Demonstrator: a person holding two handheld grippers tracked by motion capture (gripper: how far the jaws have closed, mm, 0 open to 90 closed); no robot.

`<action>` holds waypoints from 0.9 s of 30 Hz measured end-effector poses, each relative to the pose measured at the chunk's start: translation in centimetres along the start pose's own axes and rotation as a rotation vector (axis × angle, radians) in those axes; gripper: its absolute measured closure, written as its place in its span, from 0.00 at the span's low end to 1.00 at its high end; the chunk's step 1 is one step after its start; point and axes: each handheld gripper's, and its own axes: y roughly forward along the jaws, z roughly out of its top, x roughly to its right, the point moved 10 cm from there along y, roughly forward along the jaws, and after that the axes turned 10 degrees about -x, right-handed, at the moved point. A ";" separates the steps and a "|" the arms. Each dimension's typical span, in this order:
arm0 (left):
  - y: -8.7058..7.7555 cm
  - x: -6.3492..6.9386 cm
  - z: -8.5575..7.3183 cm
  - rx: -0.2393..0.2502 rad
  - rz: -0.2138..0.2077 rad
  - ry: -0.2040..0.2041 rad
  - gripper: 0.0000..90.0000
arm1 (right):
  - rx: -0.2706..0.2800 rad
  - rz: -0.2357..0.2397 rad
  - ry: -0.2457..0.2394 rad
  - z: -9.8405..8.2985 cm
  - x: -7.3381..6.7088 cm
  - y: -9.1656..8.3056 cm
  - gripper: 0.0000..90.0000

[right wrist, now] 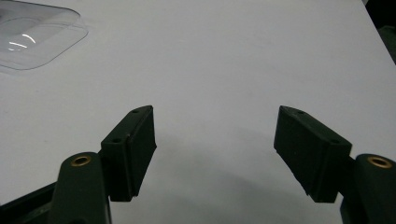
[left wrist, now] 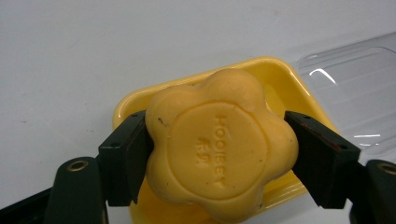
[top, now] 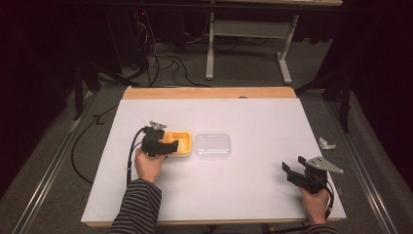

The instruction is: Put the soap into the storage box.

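Observation:
A flower-shaped yellow soap (left wrist: 219, 147) with embossed lettering sits between the jaws of my left gripper (left wrist: 224, 154), which is shut on it just above a yellow soap dish (left wrist: 275, 70). From the high view the left gripper (top: 163, 145) hovers over the left half of the dish (top: 182, 145) near the table's middle. A clear plastic lid (top: 213, 146) lies flat right beside the dish, seen also as the lid (left wrist: 355, 88) and the lid (right wrist: 32, 39). My right gripper (right wrist: 219, 149) is open over bare table, at the front right corner as the right gripper (top: 297, 170).
The table is covered with a white sheet (top: 253, 190), with a wooden edge (top: 209, 92) at the back. A crumpled white scrap (top: 326, 143) lies on the floor off the right edge. Cables and a table frame (top: 243, 44) stand beyond the far side.

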 end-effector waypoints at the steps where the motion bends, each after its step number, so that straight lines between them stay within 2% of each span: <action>1: 0.1 0.0 0.0 0.000 0.002 0.001 0.30 | 0.000 0.000 0.000 0.0 0.0 0.0 0.33; 27: 2.4 -0.5 -0.4 -0.049 0.033 -0.008 0.30 | -0.002 -0.002 -0.008 0.0 0.0 0.0 0.33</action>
